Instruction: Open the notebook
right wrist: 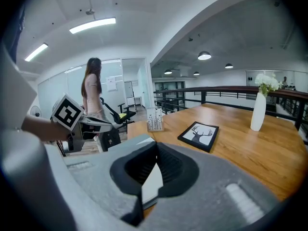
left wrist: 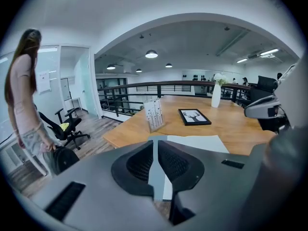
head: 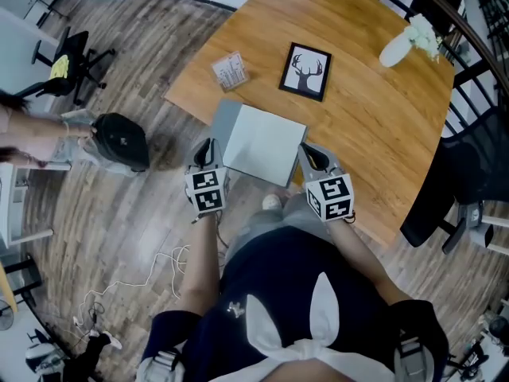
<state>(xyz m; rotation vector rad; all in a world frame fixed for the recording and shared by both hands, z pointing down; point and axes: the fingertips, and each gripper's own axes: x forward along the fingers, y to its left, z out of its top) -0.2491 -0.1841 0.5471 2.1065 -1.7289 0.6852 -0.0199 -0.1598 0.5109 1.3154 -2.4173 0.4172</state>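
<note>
The notebook [head: 266, 146] lies at the near edge of the wooden table [head: 374, 126], its white page showing. Its grey cover [head: 225, 124] is lifted at the left side. My left gripper [head: 205, 156] is at the notebook's left corner. In the left gripper view the left gripper [left wrist: 156, 165] is shut on the thin grey cover [left wrist: 156, 174], and the white page [left wrist: 195, 143] lies beyond it. My right gripper [head: 312, 159] is at the notebook's right corner. In the right gripper view the right gripper [right wrist: 155, 170] is shut on the white page edge [right wrist: 153, 182].
A framed deer picture [head: 305, 72], a small card stand [head: 230, 71] and a white vase with flowers [head: 406, 44] sit farther back on the table. On the floor at the left are a person [head: 24, 138], a black bag [head: 121, 140] and an office chair [head: 67, 58].
</note>
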